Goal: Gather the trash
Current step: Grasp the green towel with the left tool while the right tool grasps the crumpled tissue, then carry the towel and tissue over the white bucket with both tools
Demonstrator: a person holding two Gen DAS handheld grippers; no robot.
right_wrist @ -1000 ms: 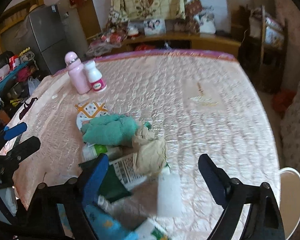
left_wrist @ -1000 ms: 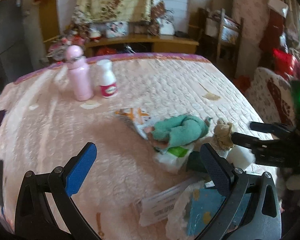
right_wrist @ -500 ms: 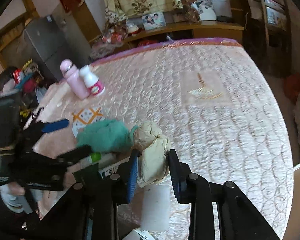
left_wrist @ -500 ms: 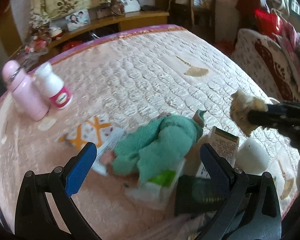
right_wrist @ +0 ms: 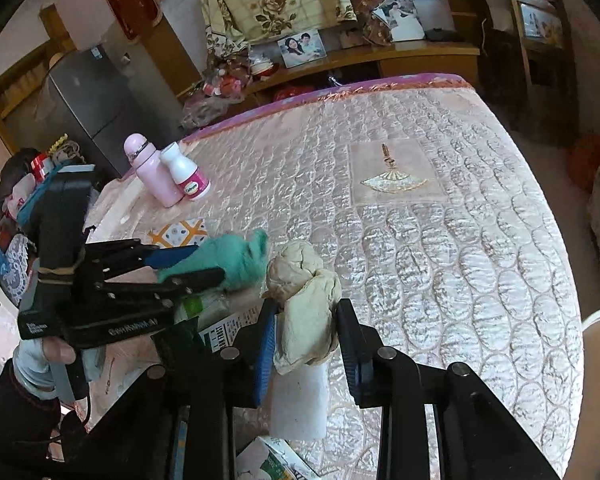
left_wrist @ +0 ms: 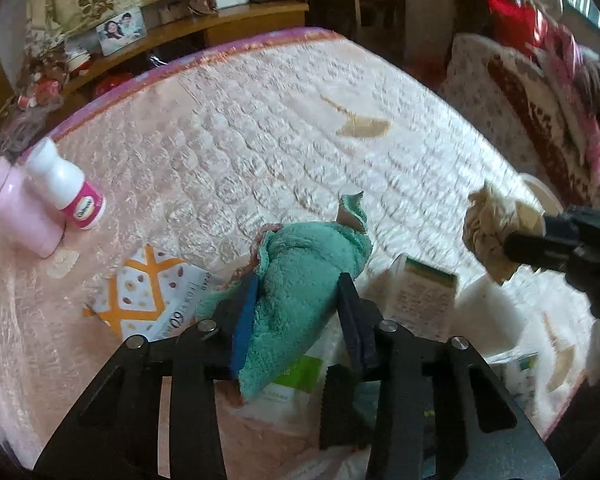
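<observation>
1. The left gripper (left_wrist: 296,312) sits at the lower centre of its own view, its jaws closing around a green fluffy cloth (left_wrist: 304,280); both pads already press on the cloth's sides, so it has hold of it.
2. In the right wrist view the same left gripper (right_wrist: 204,266) comes in from the left edge, held by a person's hand (right_wrist: 40,364) at the lower left, with the green fluffy cloth (right_wrist: 236,256) between its fingers.
3. The right gripper (right_wrist: 306,344) is in the lower centre of its view, jaws drawn in tight on a crumpled beige wad (right_wrist: 306,300) that sticks up above the pads.
4. From the left wrist view that beige wad (left_wrist: 496,228) hangs at the right edge, clear above the mattress (left_wrist: 260,128), clamped by the dark fingers of the right gripper (left_wrist: 512,244).
5. More litter lies on the mattress under and beside the green cloth: an orange-patterned packet (left_wrist: 148,296) at the lower left, a green-topped carton (left_wrist: 424,296) to the right of centre, and a white wrapper with a green label (left_wrist: 296,380) directly under the cloth.
6. A white block (right_wrist: 300,404) lies just below the beige wad in the right wrist view.
7. A pink bottle (right_wrist: 150,170) and a white bottle with a pink label (right_wrist: 186,176) stand touching in the upper left of the mattress, well apart from the litter.
</observation>
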